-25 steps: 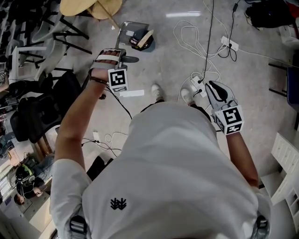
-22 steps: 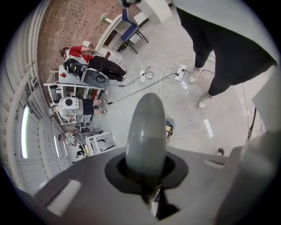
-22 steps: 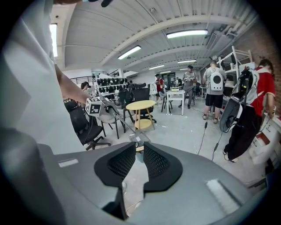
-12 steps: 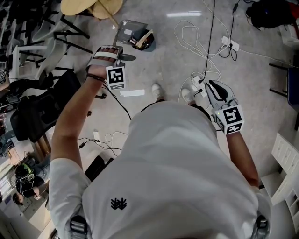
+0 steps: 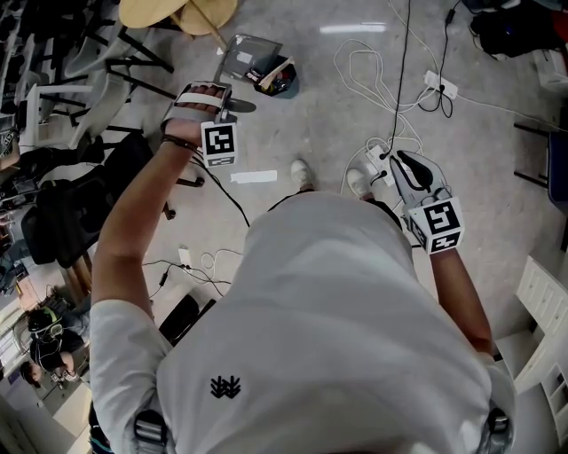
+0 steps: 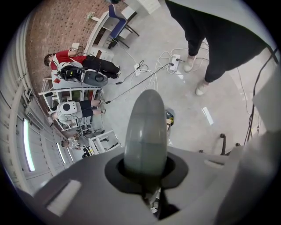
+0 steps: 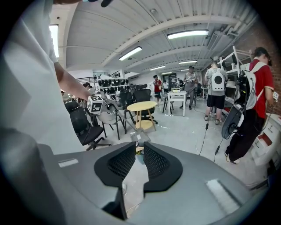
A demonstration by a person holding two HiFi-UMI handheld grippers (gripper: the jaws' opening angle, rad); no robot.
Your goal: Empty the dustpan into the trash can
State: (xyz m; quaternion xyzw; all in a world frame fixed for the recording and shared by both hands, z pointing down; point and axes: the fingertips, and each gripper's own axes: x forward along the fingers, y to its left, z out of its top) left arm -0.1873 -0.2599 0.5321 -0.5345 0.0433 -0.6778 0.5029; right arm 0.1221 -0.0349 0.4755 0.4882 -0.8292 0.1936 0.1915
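In the head view my left gripper point(image 5: 227, 104) is held out over the floor, shut on the dustpan's dark handle point(image 5: 246, 108). The grey dustpan point(image 5: 243, 53) is tilted beside a small dark trash can point(image 5: 279, 80) that holds scraps. In the left gripper view the handle point(image 6: 145, 132) stands up through my left gripper point(image 6: 147, 170), and the trash can point(image 6: 170, 117) shows beyond it. My right gripper point(image 5: 405, 163) hangs by my right side, shut and empty. In the right gripper view, my right gripper point(image 7: 139, 154) points at the far dustpan point(image 7: 140, 137).
A round wooden table point(image 5: 176, 11) stands just beyond the trash can. Black office chairs point(image 5: 75, 199) crowd the left. Cables and power strips point(image 5: 382, 152) lie on the floor by my feet point(image 5: 302, 174). A white shelf point(image 5: 543, 293) is at the right.
My left gripper has moved slightly farther out with the dustpan handle, and the dustpan has shifted a little with it. My right gripper has stayed put.
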